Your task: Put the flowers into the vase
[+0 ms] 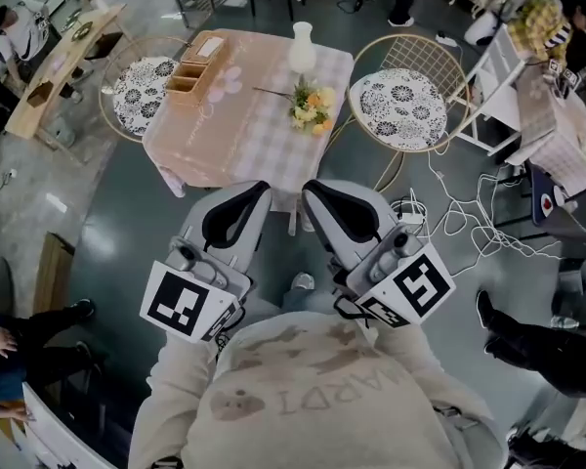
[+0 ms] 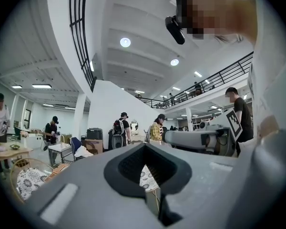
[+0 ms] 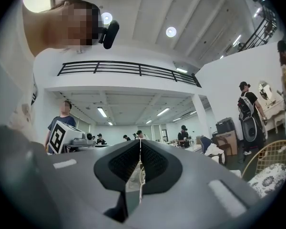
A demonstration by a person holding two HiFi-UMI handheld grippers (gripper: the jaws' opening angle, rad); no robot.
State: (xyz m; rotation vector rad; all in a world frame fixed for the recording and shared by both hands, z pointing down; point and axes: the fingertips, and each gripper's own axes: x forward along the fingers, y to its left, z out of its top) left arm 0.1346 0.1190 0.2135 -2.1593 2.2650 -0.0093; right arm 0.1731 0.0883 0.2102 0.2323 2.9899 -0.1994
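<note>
Left gripper (image 1: 264, 190), right gripper (image 1: 310, 190): jaws closed tip to tip, nothing between, side by side at lower centre of head view. Upper centre: table (image 1: 244, 140), pink checked cloth. Flowers (image 1: 311, 106) lie on its right part. White vase (image 1: 302, 49) upright at far edge, apart from flowers. 2 cushioned chairs (image 1: 402, 106) flank table. Grey floor, cables (image 1: 449, 203) at right.

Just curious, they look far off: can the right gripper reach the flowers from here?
Probably not yet: the right gripper sits close to the person's body, jaws shut, while the flowers lie on the table farther ahead. Nothing seems to block the way.
</note>
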